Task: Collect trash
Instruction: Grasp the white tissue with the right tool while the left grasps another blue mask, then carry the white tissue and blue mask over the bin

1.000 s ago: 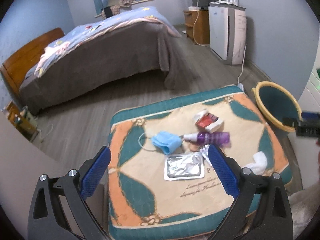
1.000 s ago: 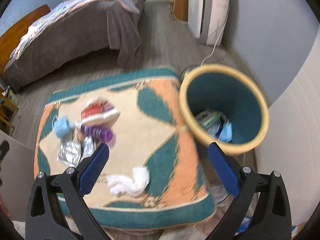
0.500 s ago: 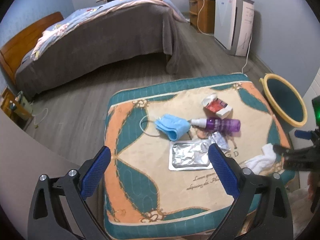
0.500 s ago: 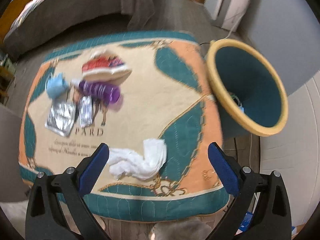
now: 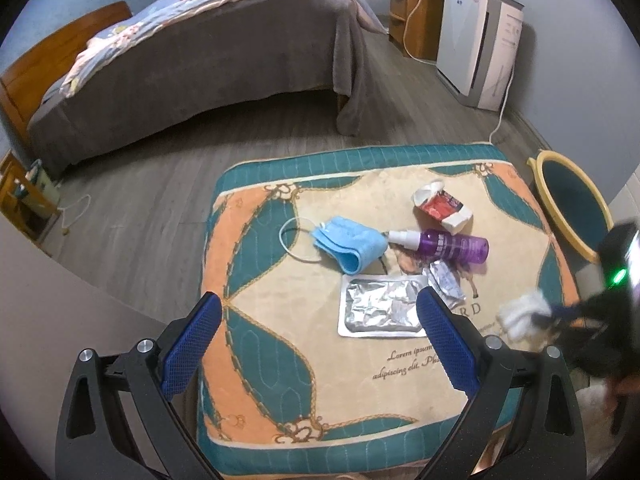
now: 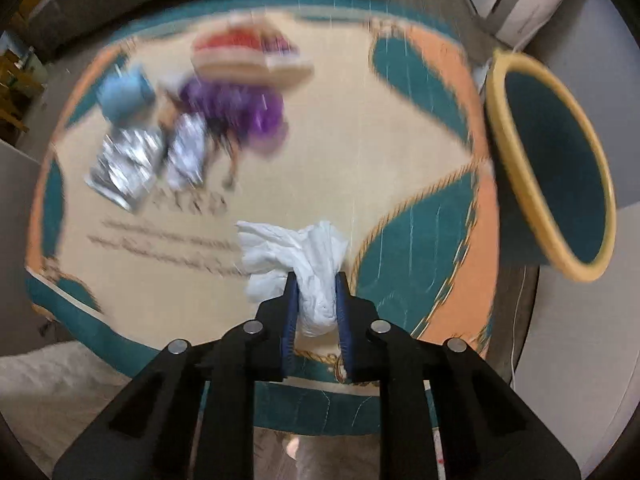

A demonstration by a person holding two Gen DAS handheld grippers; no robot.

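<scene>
My right gripper (image 6: 316, 280) is shut on a crumpled white tissue (image 6: 304, 252) at the near right part of the patterned cushion (image 6: 360, 128); the tissue also shows in the left wrist view (image 5: 520, 314). My left gripper (image 5: 318, 316) is open and empty above the cushion's near edge (image 5: 256, 360). On the cushion lie a blue face mask (image 5: 348, 242), a purple spray bottle (image 5: 452, 245), a red and white carton (image 5: 442, 208), a large foil wrapper (image 5: 380, 312) and a small foil wrapper (image 5: 446, 286). The teal bin with a yellow rim (image 6: 552, 160) stands right of the cushion.
A bed with a grey cover (image 5: 200, 52) stands behind the cushion across grey wood floor. A white air purifier (image 5: 480, 40) and a wooden cabinet (image 5: 412, 12) stand along the right wall. A cable (image 5: 500, 120) runs down to the floor.
My right gripper swung from over the bin down to the cushion and shut on the white tissue. My left gripper drew back slightly, staying open.
</scene>
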